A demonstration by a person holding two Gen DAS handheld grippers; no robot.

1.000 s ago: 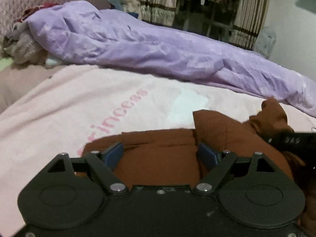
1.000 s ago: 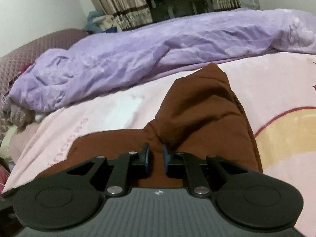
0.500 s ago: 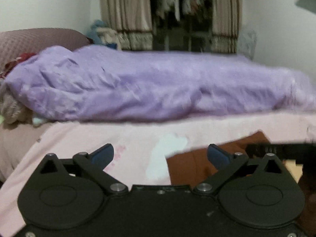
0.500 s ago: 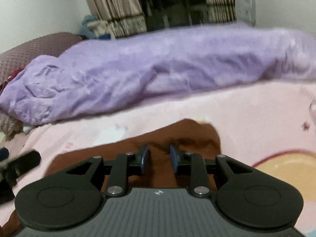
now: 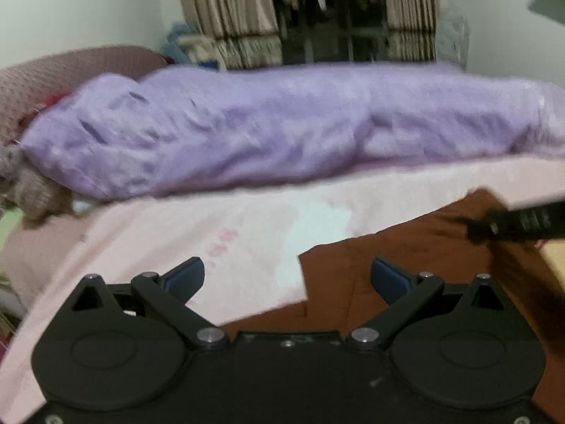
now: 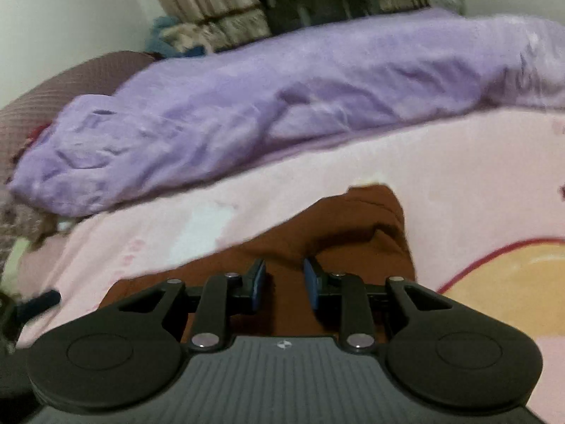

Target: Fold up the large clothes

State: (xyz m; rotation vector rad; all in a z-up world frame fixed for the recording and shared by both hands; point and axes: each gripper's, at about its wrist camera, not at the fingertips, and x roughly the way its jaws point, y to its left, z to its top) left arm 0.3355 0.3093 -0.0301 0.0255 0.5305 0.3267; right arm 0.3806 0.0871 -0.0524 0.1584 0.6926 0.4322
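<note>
Far left: a quilted mauve headboard (image 5: 53, 74) curves behind the bed, with a grey-brown fuzzy bundle (image 5: 31, 190) tucked below it, too blurred to identify.

Across the back: a long crumpled lilac duvet (image 5: 282, 123) lies bunched along the far side of the bed, in front of beige striped curtains (image 5: 229, 17).

Foreground: a pale pink printed blanket (image 5: 176, 233) covers the bed. On it lies the rust-brown fabric garment (image 6: 335, 226), flat, with a raised fold at its far edge.

Left gripper (image 5: 286, 275): jaws spread as wide as they go, having just been opening. Nothing is between the blue pads; the left one hovers over pink blanket, the right one over the garment's near edge.

Right gripper (image 6: 284, 284): jaws parted by a narrow gap, having just been opening. Brown cloth shows in the gap, but the pads do not press on it. The gripper sits over the middle of the garment.

Far right: a yellow patch with a dark red outline (image 6: 512, 282) is printed on the blanket just beside the garment.
</note>
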